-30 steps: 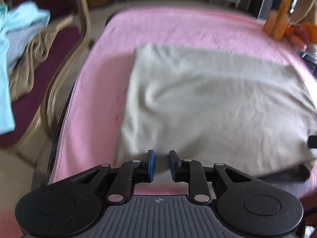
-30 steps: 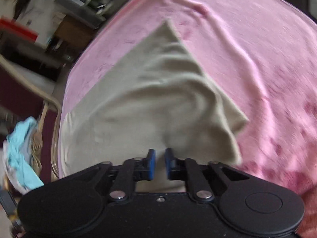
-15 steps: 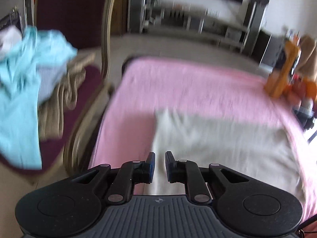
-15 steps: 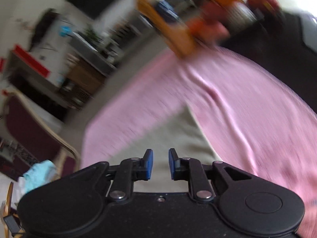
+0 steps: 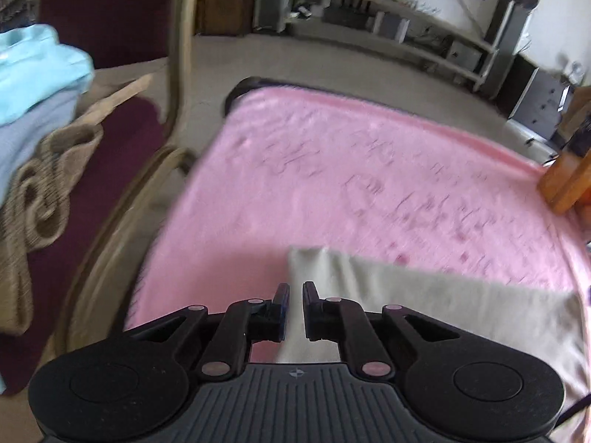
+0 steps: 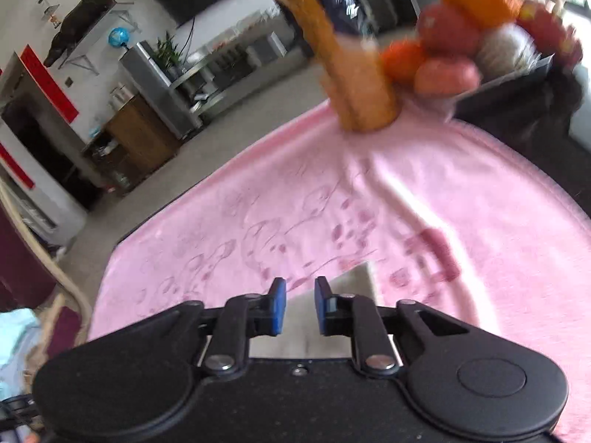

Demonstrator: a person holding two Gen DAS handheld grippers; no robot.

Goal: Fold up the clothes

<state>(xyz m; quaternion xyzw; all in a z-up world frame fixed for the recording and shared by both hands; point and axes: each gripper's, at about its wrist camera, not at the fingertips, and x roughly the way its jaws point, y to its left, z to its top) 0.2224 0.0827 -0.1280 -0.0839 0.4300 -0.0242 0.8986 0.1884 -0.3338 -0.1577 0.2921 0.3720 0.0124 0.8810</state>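
A beige cloth (image 5: 424,306) lies flat on the pink blanket (image 5: 332,184). In the left wrist view my left gripper (image 5: 293,304) hangs over the cloth's far left corner, jaws a narrow gap apart with nothing between them. In the right wrist view my right gripper (image 6: 298,306) is above the cloth's (image 6: 325,317) far right corner, jaws slightly apart and empty. Most of the cloth is hidden under both gripper bodies.
A maroon chair (image 5: 122,136) with a pile of light blue and tan clothes (image 5: 33,118) stands left of the table. An orange toy (image 6: 351,70) and a bowl of fruit (image 6: 476,37) stand at the blanket's far right edge.
Both grippers have lifted and tilted up from the near edge of the cloth toward its far corners. The right jaws have opened a little. The cloth lies flat.
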